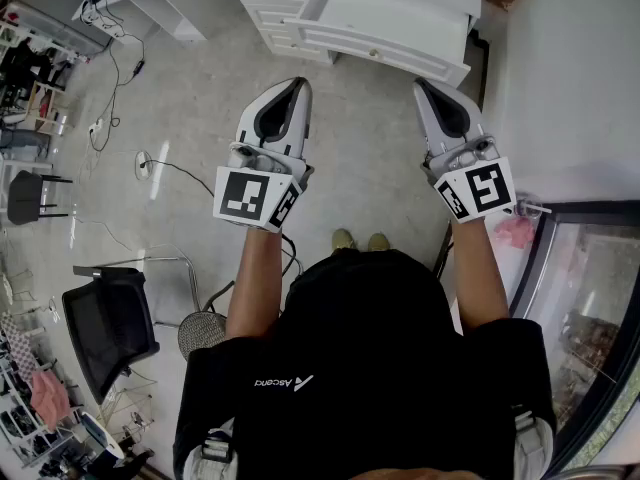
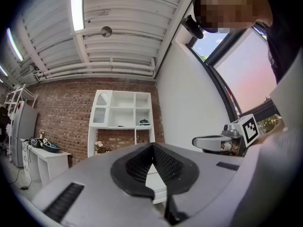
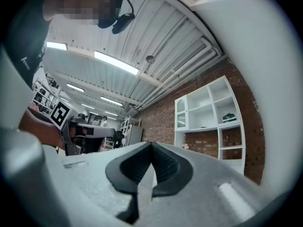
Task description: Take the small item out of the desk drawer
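Observation:
A white desk (image 1: 390, 13) with drawer fronts (image 1: 268, 13) stands ahead of me across the grey floor, and I cannot see any small item. My left gripper (image 1: 298, 88) is held up in the air, pointing at the desk, its jaws shut and empty. At the same height my right gripper (image 1: 422, 88) is also shut with nothing in it. In the left gripper view the shut left gripper (image 2: 153, 146) points at a white shelf unit (image 2: 122, 109) on a brick wall, with the right gripper (image 2: 210, 142) beside it. The right gripper view shows the shut right gripper (image 3: 151, 145).
A black chair (image 1: 108, 323) and a round stool (image 1: 200, 334) stand at my left, with cables (image 1: 150, 163) across the floor. A glass-fronted case (image 1: 590, 298) and a white wall (image 1: 570, 78) are at my right. A white side table (image 2: 45, 159) stands left of the shelves.

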Tool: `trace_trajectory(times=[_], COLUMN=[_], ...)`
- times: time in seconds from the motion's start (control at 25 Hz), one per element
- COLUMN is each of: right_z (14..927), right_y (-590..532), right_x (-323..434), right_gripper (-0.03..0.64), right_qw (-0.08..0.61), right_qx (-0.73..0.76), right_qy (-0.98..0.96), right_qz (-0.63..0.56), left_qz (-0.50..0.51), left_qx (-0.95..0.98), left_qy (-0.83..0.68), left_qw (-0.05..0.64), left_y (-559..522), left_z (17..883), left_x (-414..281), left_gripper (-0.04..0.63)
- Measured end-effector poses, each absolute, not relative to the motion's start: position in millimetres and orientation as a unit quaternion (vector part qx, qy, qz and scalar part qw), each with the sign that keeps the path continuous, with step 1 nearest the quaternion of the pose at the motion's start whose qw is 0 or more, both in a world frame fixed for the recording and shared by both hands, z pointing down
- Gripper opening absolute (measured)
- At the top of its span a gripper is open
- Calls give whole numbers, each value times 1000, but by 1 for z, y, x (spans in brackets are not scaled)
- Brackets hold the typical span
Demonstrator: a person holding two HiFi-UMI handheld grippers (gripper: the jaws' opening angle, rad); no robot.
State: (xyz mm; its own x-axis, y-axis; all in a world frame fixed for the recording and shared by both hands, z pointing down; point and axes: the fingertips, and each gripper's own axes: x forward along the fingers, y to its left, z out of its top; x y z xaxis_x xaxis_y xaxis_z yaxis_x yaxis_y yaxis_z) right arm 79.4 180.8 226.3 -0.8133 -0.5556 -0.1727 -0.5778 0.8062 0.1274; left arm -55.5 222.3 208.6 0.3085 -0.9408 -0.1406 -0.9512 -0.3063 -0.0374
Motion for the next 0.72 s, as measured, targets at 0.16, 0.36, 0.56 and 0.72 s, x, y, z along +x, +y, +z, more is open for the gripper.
trace_trajectory(times=[0.16,0.36,0.56,0.72], right_z=[227,225,221,221], right_y=[181,181,180,180], right_x=[77,68,55,46], right_gripper=[-2,0,0,0], right_qw=[67,69,68,65], right_qx=[-298,-298,-297,-298], right_qy=[949,949,949,948], right_qz=[82,83,87,91], left_qz=[48,61,69,70], left_qx=[-807,-810,-803,-796], left_qy=[586,580,589,599], left_qw=[56,59,57,57], left_y=[223,224,220,216], left_z=[210,206,202,202], left_x=[-59,-67,-85,-98], left_gripper=[-2,-2,-2,2])
